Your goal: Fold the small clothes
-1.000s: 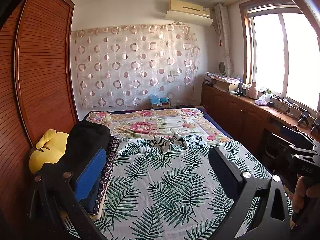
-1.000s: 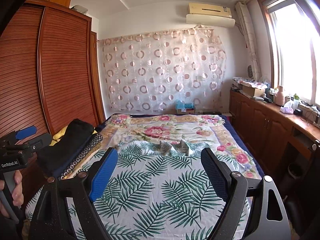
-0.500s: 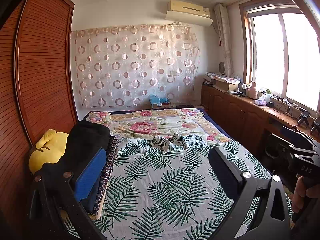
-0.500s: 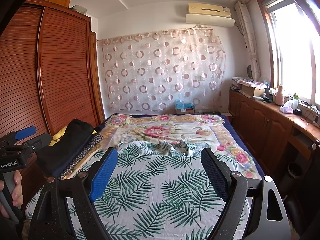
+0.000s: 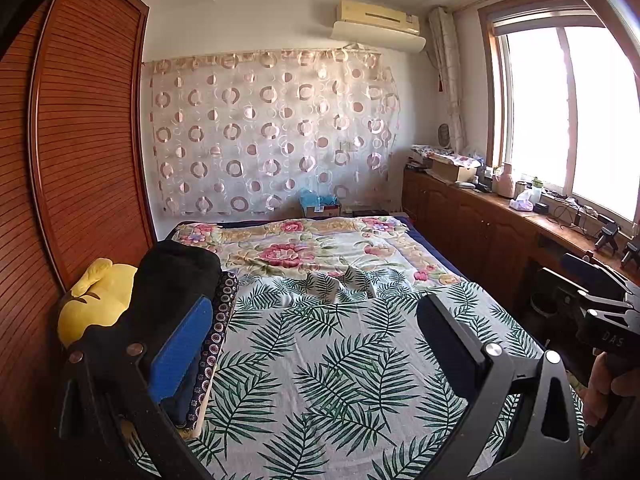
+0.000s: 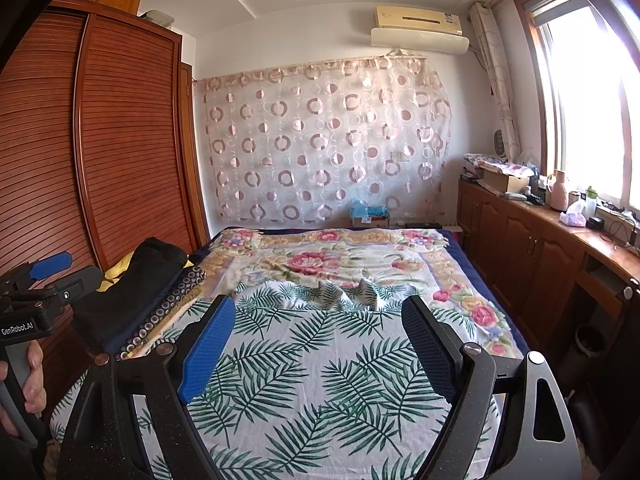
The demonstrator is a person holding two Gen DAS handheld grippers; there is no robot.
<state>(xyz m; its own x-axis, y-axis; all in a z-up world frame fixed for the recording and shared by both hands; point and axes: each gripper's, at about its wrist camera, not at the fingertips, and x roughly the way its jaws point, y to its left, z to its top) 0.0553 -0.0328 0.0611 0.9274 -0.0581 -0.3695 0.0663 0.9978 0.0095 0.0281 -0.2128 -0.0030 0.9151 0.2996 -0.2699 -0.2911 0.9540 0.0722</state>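
Nothing has shifted: both tools, left (image 5: 316, 364) and right (image 6: 316, 344), still hover wide open and empty over the bed (image 6: 320, 392); no small garment shows on the leaf sheet.

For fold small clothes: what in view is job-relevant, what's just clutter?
Job:
- left tongs, open, empty
- right tongs, open, empty
- black garment on the patterned folded cloth, bed's left edge
- palm-leaf sheet, the work surface

Lying about:
- yellow plush toy
- floral blanket
- blue tissue box
- pink jug
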